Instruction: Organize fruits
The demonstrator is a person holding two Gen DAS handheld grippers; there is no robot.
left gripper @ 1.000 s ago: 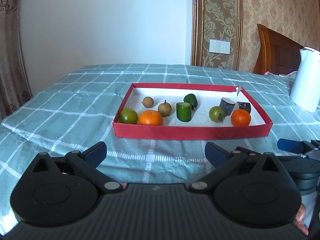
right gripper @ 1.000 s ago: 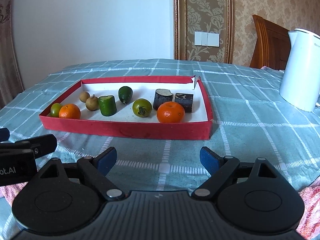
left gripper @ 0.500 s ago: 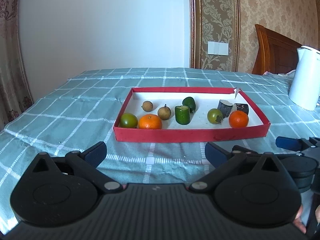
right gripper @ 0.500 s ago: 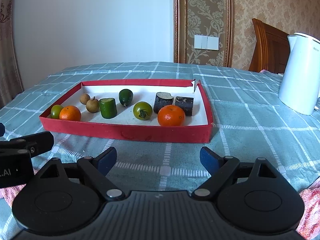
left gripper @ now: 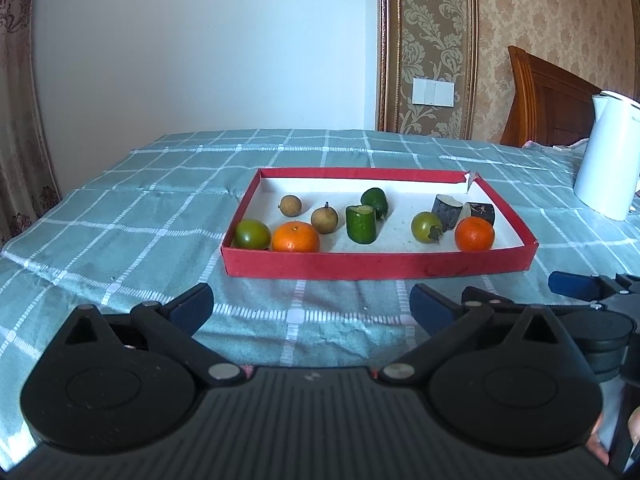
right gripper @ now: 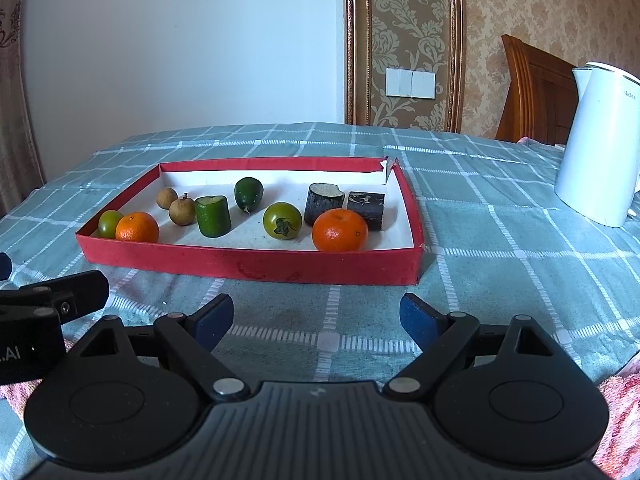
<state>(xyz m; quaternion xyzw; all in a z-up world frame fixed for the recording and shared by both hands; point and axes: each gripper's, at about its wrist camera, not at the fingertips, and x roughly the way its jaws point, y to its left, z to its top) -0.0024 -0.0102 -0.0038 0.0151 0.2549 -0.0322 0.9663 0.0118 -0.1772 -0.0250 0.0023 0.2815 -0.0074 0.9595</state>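
A shallow red box (left gripper: 380, 266) (right gripper: 248, 266) with a white floor lies on the checked cloth ahead of both grippers. It holds two oranges (left gripper: 296, 237) (left gripper: 474, 234), two green tomatoes (left gripper: 252, 234) (left gripper: 427, 227), two brown longans (left gripper: 289, 205) (left gripper: 324, 219), two green cucumber pieces (left gripper: 361, 224) (left gripper: 375, 199) and two dark cut pieces (left gripper: 447, 211) (left gripper: 481, 212). My left gripper (left gripper: 311, 307) is open and empty, short of the box. My right gripper (right gripper: 316, 318) is open and empty, also short of it.
A white electric kettle (left gripper: 608, 156) (right gripper: 600, 144) stands on the cloth to the right of the box. A wooden headboard (left gripper: 548, 100) and the wall lie behind. The right gripper's finger (left gripper: 576, 286) shows at the left view's right edge.
Both grippers have drawn back and risen a little, so the box looks smaller and farther. Nothing in the box has moved.
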